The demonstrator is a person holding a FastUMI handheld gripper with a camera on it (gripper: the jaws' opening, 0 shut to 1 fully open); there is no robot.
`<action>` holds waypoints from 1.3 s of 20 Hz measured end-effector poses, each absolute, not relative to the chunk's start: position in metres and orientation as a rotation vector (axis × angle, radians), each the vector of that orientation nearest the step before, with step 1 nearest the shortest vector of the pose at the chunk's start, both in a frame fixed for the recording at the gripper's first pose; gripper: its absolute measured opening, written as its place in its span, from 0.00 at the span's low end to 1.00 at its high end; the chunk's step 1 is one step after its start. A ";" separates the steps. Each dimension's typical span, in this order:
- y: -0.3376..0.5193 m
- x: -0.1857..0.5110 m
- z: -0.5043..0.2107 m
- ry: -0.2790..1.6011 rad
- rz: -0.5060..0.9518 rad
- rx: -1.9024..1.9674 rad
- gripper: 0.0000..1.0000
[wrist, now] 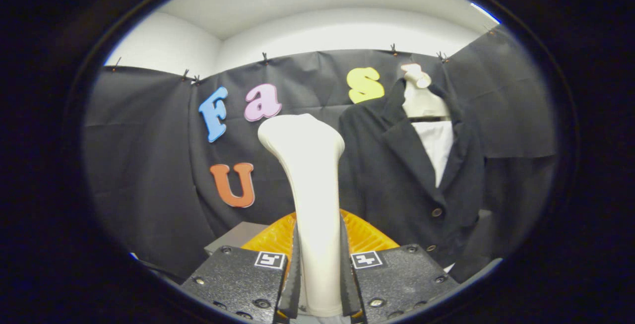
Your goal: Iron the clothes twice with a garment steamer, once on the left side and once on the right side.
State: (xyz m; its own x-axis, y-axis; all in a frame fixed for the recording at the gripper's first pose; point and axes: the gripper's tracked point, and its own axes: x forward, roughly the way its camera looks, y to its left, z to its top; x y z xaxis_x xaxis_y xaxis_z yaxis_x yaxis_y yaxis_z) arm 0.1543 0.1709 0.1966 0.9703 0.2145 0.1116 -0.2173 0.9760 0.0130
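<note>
A cream-white garment steamer (310, 190) stands upright between my fingers, its wide head rising above them. My gripper (320, 284) is shut on the steamer's handle, both fingers pressing its sides. Beyond and to the right hangs a dark jacket (397, 175) with buttons over a white shirt (436, 148), on a pale mannequin form (421, 96) against the black cloth wall. The steamer head is left of the jacket's near edge and apart from it.
An orange ribbed object (364, 234) lies just behind the steamer, beside a grey box-like surface (238, 237). Black cloth walls surround the booth, with white wall and ceiling above.
</note>
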 end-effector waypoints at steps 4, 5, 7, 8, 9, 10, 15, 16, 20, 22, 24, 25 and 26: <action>0.120 0.178 0.226 -0.144 0.117 0.020 0.35; 0.112 0.185 0.232 -0.146 0.102 0.015 0.35; 0.098 0.198 0.245 -0.162 0.070 -0.005 0.35; 0.090 0.205 0.251 -0.174 0.047 -0.026 0.35; 0.083 0.212 0.257 -0.192 0.024 -0.044 0.35; 0.077 0.220 0.260 -0.195 -0.004 -0.062 0.35; 0.062 0.252 0.254 -0.176 -0.098 -0.125 0.35; 0.061 0.255 0.250 -0.171 -0.112 -0.139 0.35; 0.056 0.264 0.234 -0.157 -0.176 -0.202 0.35; 0.054 0.266 0.227 -0.143 -0.198 -0.219 0.35; 0.054 0.267 0.217 -0.130 -0.211 -0.233 0.35; 0.053 0.268 0.213 -0.124 -0.214 -0.235 0.35; 0.050 0.268 0.207 -0.116 -0.221 -0.241 0.35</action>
State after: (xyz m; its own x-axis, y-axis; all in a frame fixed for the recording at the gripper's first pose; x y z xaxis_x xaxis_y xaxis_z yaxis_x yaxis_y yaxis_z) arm 0.2683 0.0503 0.2071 0.9692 -0.2027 0.1401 0.2304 0.9470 -0.2238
